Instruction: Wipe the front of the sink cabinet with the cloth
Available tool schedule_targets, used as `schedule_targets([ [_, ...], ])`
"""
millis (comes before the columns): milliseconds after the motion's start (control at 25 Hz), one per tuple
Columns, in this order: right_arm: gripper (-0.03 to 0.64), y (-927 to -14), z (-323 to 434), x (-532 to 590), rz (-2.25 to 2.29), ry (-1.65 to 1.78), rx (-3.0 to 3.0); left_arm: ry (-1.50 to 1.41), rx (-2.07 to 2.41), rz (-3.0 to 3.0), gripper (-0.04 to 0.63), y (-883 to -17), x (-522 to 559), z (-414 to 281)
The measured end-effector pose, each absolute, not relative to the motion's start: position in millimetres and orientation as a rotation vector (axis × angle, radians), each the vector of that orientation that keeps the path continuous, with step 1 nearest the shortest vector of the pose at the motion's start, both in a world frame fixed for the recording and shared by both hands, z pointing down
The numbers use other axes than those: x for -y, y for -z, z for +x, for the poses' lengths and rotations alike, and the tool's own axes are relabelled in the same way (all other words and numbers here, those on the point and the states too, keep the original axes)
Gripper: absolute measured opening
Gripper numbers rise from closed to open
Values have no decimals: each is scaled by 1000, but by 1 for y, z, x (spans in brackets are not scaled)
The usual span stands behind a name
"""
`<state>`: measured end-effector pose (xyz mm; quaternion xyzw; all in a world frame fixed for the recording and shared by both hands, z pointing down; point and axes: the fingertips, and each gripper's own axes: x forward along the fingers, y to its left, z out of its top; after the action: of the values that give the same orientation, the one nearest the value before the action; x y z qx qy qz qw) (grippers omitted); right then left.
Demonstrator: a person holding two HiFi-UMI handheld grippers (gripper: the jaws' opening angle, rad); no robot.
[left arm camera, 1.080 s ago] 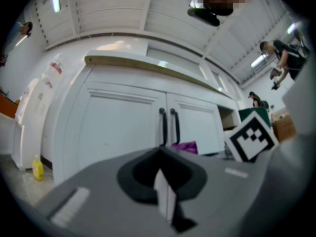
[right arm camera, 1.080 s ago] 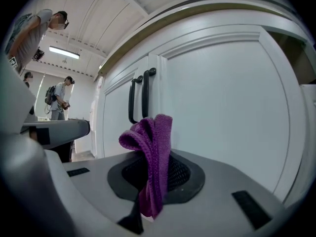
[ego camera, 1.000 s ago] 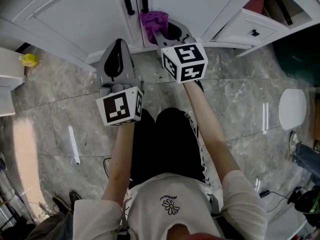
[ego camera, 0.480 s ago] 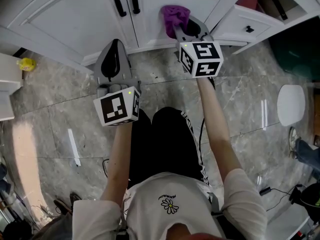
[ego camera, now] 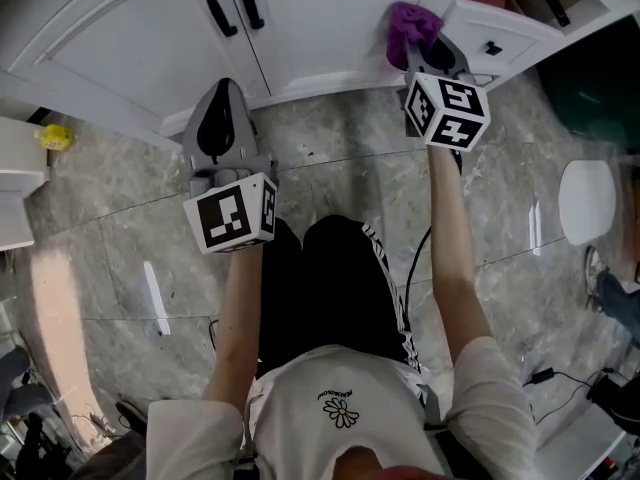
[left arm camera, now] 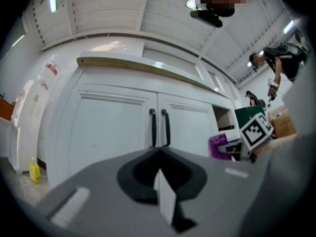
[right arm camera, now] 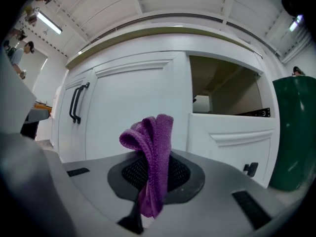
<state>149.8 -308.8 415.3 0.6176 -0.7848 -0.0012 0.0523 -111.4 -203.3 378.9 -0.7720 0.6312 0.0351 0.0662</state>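
The white sink cabinet [ego camera: 320,18] has two doors with black handles [ego camera: 230,0]. My right gripper [ego camera: 425,50] is shut on a purple cloth [ego camera: 410,23], which stands bunched against the right door's right edge, beside an open white drawer [ego camera: 495,30]. The right gripper view has the purple cloth [right arm camera: 152,157] standing up between the jaws, before the right door [right arm camera: 140,107]. My left gripper [ego camera: 220,118] hangs shut over the floor in front of the cabinet's base, holding nothing; its jaws [left arm camera: 163,191] face the door handles [left arm camera: 159,127].
A grey marble floor [ego camera: 120,218] lies below. A yellow bottle [ego camera: 55,136] stands at the left by a white unit [ego camera: 15,183]. An open drawer and compartment [right arm camera: 227,95] sit right of the doors, with a dark green bin [right arm camera: 296,132] beyond. A white round object [ego camera: 585,208] lies at the right.
My right gripper has carried the purple cloth rightward along the cabinet front, from the door's middle seam toward the open drawer. The left gripper has stayed nearly in place.
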Motion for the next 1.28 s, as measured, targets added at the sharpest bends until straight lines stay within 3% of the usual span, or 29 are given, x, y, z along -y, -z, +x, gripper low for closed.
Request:
schedule_targets([
  [280,51,-412,195,307,1960,8,2324,-109,-1891,-2296,5,-373,202,-102],
  [720,51,-411,191,301,1982,13,2354,-161,-1881,-2252,5,-363,197,-102],
  [1280,51,-456,-18,275,1495,-27,2777,-161,-1837,-2207,5,-372,204,-122],
])
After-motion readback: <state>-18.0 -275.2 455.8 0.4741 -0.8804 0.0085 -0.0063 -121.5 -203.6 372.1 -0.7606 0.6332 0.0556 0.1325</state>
